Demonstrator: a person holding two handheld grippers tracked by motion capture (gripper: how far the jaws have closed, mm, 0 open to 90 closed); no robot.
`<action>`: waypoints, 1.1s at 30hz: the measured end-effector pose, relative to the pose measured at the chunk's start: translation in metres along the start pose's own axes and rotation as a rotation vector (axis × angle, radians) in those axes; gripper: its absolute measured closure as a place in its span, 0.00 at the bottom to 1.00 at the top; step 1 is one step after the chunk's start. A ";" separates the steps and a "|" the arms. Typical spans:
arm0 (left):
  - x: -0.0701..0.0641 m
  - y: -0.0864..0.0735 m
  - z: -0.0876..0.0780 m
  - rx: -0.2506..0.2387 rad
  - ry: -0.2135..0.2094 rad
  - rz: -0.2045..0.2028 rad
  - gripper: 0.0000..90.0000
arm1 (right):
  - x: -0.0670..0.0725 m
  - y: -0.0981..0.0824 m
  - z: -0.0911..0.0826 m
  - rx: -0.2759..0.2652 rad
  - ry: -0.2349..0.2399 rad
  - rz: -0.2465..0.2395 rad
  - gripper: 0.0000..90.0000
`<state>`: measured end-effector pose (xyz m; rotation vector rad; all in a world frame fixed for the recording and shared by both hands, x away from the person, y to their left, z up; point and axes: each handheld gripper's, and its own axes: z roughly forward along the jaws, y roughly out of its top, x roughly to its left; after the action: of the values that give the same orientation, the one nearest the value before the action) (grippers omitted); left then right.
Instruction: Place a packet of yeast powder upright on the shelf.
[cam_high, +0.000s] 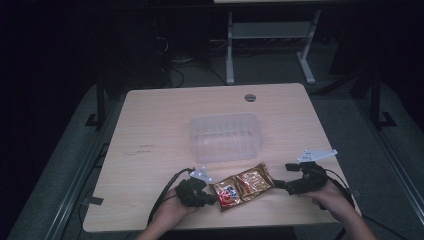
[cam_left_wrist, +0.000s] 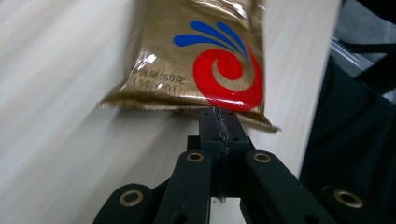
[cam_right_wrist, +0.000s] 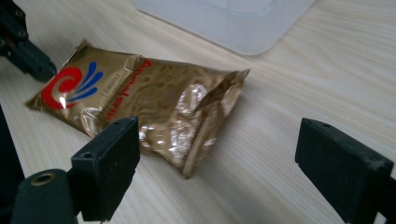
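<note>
Gold foil packet (cam_high: 242, 187) with a red and blue swirl, lying flat near the front edge of the bench (cam_high: 150, 130), just in front of the clear plastic tub (cam_high: 226, 136). Probably light and crinkly, soft in the middle, with flat crimped seams at both ends. Looks slippery too, judging by the glare coming off the film, so pinching a seam beats squeezing the belly. Contents unknown, might crush, so worth going gentle.

Left gripper (cam_left_wrist: 219, 122) clamped tight on the bottom seam, fingers (cam_left_wrist: 212, 135) pressed together on the crimp right below the red swirl. Right gripper (cam_right_wrist: 219, 154) spread wide, fingers (cam_right_wrist: 109, 163) standing to either side of the packet's far end and touching nothing. Other crimped end sticks up a bit in the right gripper view, which looks like the easy place to grab.

Bench is pale wood laminate, smooth, with a round cable grommet (cam_high: 250, 97) near the back, so expect the packet to slide rather than stay put if pushed. Tub looks empty and thin-walled, likely to scoot if bumped.

Room pretty dark around the edges, grey carpet, white legs of another desk (cam_high: 270, 45) behind, some cables on the floor.
</note>
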<state>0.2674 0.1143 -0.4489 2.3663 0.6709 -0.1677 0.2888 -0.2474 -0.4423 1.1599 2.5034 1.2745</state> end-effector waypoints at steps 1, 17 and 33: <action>-0.003 0.002 0.003 0.001 -0.013 0.013 1.00 | 0.000 0.000 0.001 0.004 0.002 0.005 0.15; -0.009 0.019 -0.003 -0.077 0.016 0.091 1.00 | -0.014 0.033 0.029 0.004 0.017 0.071 0.25; -0.008 0.015 0.012 -0.021 0.014 0.098 1.00 | -0.016 0.025 0.055 0.111 0.078 0.087 0.36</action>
<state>0.2693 0.0934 -0.4476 2.3762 0.5585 -0.1012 0.3371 -0.2131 -0.4634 1.2803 2.6378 1.2378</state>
